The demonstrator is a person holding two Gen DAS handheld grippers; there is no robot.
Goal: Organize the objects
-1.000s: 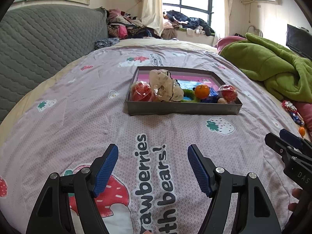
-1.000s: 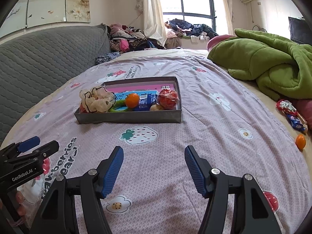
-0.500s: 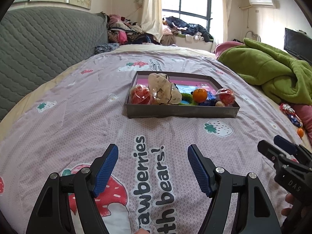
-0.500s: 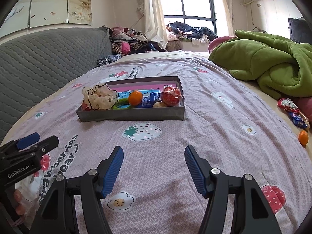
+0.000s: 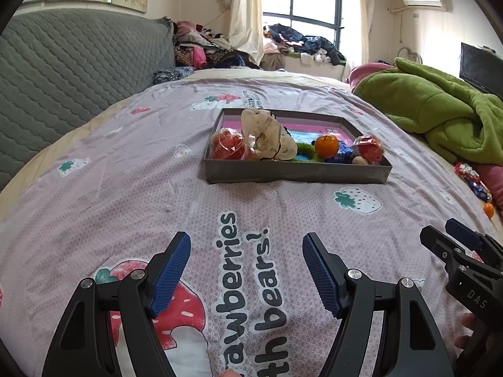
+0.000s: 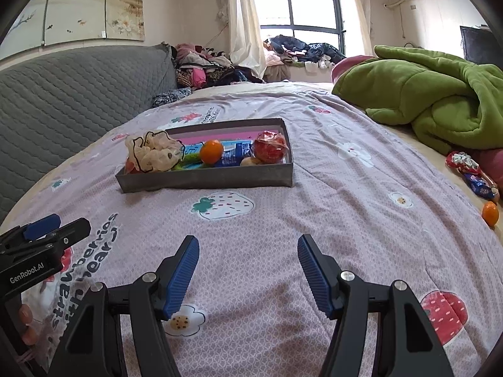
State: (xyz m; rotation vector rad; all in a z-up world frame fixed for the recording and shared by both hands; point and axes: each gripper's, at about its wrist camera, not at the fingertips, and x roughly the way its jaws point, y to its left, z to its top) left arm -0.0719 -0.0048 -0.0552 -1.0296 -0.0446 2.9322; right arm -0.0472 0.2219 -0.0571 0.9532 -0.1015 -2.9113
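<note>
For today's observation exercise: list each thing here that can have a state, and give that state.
Left gripper: open, empty.
Right gripper: open, empty.
Grey box: lidless, on the bedspread, partly filled.
Orange in box: resting among wrapped snacks.
Loose orange: outside the box, at the bed's right edge.
Green blanket: crumpled.
Curtains: drawn aside.

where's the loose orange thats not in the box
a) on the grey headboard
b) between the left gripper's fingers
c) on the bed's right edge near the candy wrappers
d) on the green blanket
c: the loose orange lies on the bedspread at the right edge, just below the candy wrappers, outside the box.
</note>
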